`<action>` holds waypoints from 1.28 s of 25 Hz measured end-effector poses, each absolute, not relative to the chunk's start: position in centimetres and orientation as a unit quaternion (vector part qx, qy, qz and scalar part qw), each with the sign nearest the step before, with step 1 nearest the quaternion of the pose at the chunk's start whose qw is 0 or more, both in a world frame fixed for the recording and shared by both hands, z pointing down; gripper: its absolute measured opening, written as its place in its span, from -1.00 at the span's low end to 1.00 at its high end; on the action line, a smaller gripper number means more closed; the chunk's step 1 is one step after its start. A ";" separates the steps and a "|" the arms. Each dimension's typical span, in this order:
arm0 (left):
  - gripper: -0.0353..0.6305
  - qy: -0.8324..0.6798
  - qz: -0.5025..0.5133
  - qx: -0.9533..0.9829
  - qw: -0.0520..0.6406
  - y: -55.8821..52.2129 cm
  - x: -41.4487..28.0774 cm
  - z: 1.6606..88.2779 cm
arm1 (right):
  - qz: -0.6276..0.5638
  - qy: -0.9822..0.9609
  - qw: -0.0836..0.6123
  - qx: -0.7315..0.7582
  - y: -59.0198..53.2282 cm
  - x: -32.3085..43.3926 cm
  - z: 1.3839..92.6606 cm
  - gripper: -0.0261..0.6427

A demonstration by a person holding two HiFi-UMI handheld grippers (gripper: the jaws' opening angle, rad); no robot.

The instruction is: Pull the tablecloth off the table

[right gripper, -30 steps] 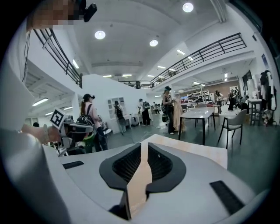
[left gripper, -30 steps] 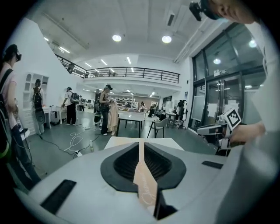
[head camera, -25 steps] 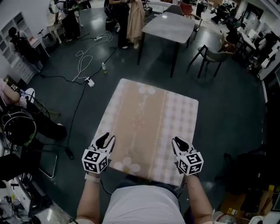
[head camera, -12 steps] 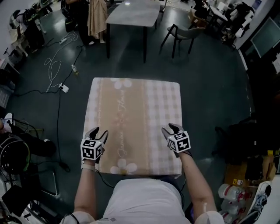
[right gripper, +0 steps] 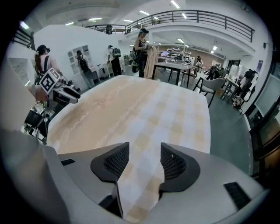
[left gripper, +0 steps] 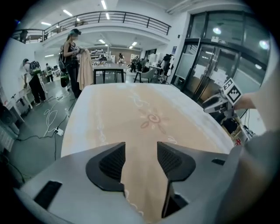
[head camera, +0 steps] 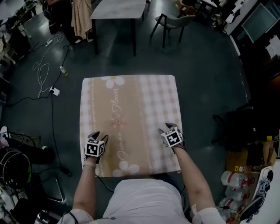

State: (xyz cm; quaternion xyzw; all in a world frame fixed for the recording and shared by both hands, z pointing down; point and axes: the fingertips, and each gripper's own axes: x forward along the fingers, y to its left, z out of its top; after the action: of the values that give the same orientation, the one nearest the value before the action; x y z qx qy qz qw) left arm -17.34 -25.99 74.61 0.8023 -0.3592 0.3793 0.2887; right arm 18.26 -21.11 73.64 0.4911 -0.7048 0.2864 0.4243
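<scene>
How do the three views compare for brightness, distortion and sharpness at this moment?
Head view: dim, darker toward the edges, tablecloth pattern soft but readable. Left gripper view: brighter, strong fisheye bend with black corners, cloth pattern washed out. Right gripper view: same fisheye, checks clear, ceiling lights blown out.

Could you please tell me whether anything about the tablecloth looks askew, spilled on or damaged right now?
Nothing stands out. The tablecloth lies flat and smooth with straight edges and square corners, and the head view and both gripper views show no folds, stains or tears on it.
</scene>
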 end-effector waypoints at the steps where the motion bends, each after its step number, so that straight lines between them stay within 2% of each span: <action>1: -0.27 -0.357 0.384 0.799 0.294 -25.8 -17.4 75.3 | 0.286 -0.701 0.434 0.488 -20.9 18.3 74.2 -0.33; 7: -0.26 -0.337 0.423 0.783 0.306 -24.5 -18.0 78.0 | 0.298 -0.677 0.470 0.482 -19.6 18.5 76.5 -0.33; 12: -0.27 -0.347 0.442 0.778 0.283 -24.7 -18.5 78.5 | 0.310 -0.673 0.493 0.457 -18.9 17.8 77.5 -0.33; 19: -0.34 -0.371 0.438 0.770 0.279 -24.7 -18.4 78.5 | 0.317 -0.678 0.496 0.441 -18.6 16.9 77.5 -0.58; 24: -0.58 -0.381 0.432 0.760 0.301 -24.6 -18.6 78.3 | 0.293 -0.683 0.517 0.425 -17.9 16.1 77.4 -0.75; 28: -0.74 -0.392 0.432 0.755 0.299 -23.4 -18.6 78.3 | 0.292 -0.688 0.526 0.406 -16.4 15.4 77.4 -0.79; 32: -0.83 -0.389 0.453 0.749 0.285 -21.0 -18.6 78.4 | 0.303 -0.697 0.515 0.397 -14.2 14.9 77.5 -0.81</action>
State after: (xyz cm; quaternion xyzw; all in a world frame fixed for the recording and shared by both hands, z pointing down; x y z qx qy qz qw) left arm -18.56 -21.02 78.40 0.7494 -0.3894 0.4533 0.2852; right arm 14.87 -14.15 77.49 0.3967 -0.6969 0.3031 0.5149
